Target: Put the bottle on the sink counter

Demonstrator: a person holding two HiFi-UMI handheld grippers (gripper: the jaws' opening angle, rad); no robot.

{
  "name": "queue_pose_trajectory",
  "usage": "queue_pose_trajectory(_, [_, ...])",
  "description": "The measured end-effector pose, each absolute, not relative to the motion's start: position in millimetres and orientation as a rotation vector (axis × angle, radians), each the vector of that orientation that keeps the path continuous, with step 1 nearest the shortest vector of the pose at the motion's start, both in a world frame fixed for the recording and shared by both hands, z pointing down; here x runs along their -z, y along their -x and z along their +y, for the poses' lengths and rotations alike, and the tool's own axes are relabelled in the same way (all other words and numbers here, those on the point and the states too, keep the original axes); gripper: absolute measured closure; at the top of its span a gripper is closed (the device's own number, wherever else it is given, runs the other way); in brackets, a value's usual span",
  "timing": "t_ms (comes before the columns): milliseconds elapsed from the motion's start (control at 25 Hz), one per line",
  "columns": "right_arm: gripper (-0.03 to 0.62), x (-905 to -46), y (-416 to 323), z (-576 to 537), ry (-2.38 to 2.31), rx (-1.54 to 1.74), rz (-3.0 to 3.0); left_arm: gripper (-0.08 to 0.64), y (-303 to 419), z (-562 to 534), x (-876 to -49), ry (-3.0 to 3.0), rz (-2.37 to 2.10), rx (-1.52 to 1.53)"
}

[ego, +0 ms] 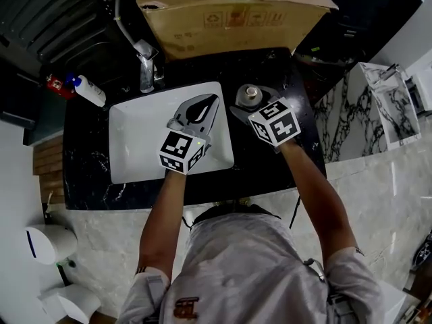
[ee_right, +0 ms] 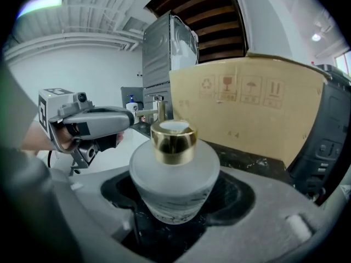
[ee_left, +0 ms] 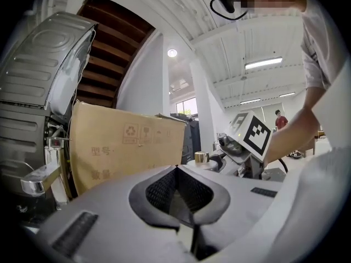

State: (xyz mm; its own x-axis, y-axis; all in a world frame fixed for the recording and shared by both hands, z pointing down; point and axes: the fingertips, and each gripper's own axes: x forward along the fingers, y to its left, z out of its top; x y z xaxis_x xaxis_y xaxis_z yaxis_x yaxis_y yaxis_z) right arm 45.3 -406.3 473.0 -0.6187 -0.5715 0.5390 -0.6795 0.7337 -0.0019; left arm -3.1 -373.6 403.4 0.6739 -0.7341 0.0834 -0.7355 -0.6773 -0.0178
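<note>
A squat frosted glass bottle (ee_right: 174,174) with a gold cap sits between the jaws of my right gripper (ee_right: 175,193), which is shut on it just above the black marble sink counter (ee_right: 247,158). From the head view the bottle (ego: 251,95) is to the right of the white basin (ego: 135,137), with my right gripper (ego: 253,103) around it. My left gripper (ego: 206,101) hovers over the basin, shut and empty. The left gripper view shows its jaws (ee_left: 176,169) closed tip to tip, with the bottle's gold cap (ee_left: 202,156) just beyond.
A large cardboard box (ego: 229,15) stands at the back of the counter (ego: 270,167). A chrome faucet (ego: 145,63) rises behind the basin. A white pump bottle with a blue cap (ego: 88,90) lies at the back left. Marble floor surrounds the counter.
</note>
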Motion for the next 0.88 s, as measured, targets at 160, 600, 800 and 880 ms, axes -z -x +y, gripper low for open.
queue_pose_trajectory(160, [0.261, -487, -45, -410, -0.946, -0.300, -2.390, 0.560, 5, -380, -419, -2.836, -1.236, -0.153])
queue_pose_trajectory(600, [0.261, -511, -44, -413, -0.921, -0.299, -2.327, 0.560, 0, -390, -450, -2.802, -1.185, -0.214])
queue_pose_trajectory(800, [0.259, -514, -43, -415, -0.917, -0.318, -2.324, 0.560, -1, -392, -455, -2.795, -1.171, -0.219])
queue_pose_trajectory(880, [0.259, -514, -43, -416, -0.909, -0.327, -2.325, 0.560, -2, -392, -456, -2.796, -1.166, -0.217])
